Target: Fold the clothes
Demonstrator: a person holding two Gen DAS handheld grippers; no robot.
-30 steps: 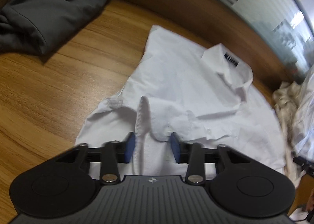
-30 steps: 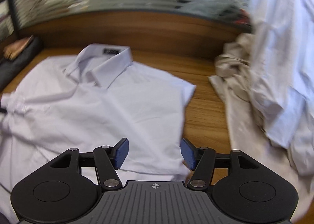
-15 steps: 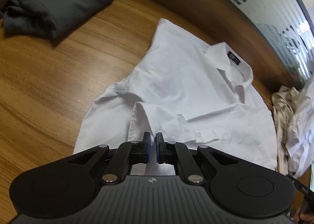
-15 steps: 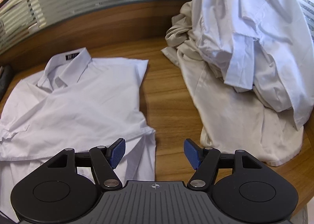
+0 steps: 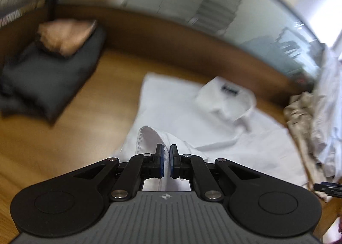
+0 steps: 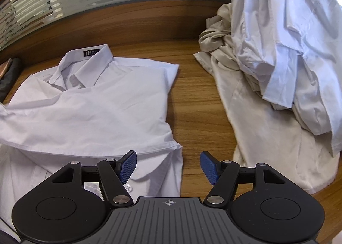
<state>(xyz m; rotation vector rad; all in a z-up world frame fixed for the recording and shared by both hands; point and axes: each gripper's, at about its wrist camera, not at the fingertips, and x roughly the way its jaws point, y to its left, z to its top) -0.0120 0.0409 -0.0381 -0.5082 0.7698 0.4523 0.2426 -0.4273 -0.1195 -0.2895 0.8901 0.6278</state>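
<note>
A white collared shirt [image 6: 89, 102] lies spread on the wooden table [image 6: 198, 115], collar with a dark label toward the far wall. In the left wrist view the same white shirt [image 5: 192, 120] is blurred by motion. My left gripper [image 5: 166, 158] is shut on a fold of the shirt's cloth, which rises in a ridge in front of the blue pads. My right gripper [image 6: 168, 166] stands open over the shirt's lower right corner, its left pad above the cloth and its right pad above bare wood.
A heap of white and beige clothes [image 6: 277, 55] fills the right side of the table. A dark folded garment [image 5: 47, 77] with a tan one [image 5: 64, 36] on top sits at the far left. A wooden wall [image 6: 139, 21] with glass above bounds the back.
My left gripper shut on the shirt's fold and has lifted it, tilting its view upward. My right gripper swung right, then closer to the shirt's right edge, staying open.
</note>
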